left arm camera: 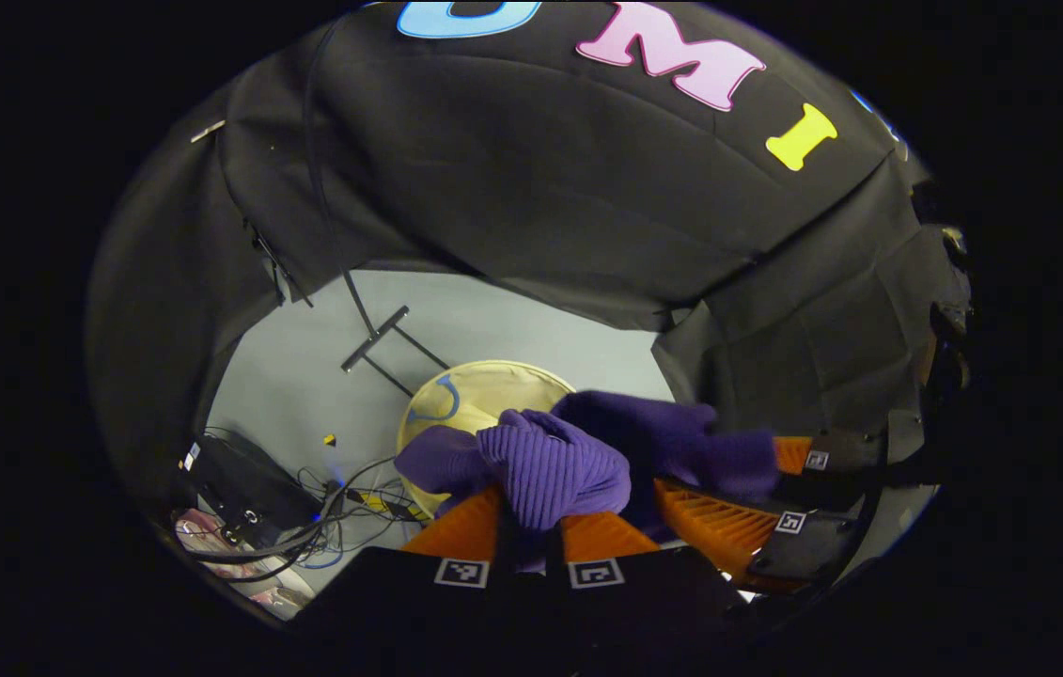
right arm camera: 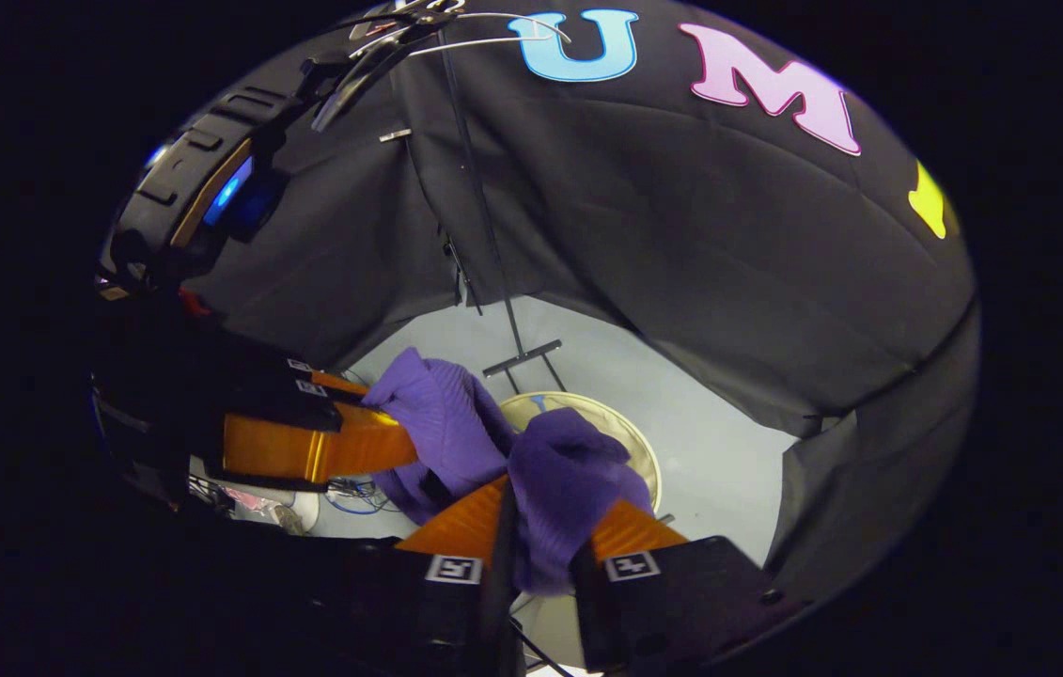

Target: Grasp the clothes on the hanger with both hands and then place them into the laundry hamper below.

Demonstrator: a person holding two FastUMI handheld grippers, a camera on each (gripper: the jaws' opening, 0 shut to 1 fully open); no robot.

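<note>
We hold the purple garment (left arm camera: 578, 451) bunched between both grippers, above the round laundry hamper (left arm camera: 484, 390) on the pale floor (left arm camera: 512, 324). Our left gripper (left arm camera: 531, 527) is clamped on a ribbed fold of it; our right gripper (right arm camera: 540, 536) pinches another fold. The cloth stretches roughly sideways from one gripper to the other, sagging toward the hamper's mouth. Bare floor rings the hamper; the rack's base bar (right arm camera: 522, 357) stands just behind it, cables (left arm camera: 324, 527) off to one side.
</note>
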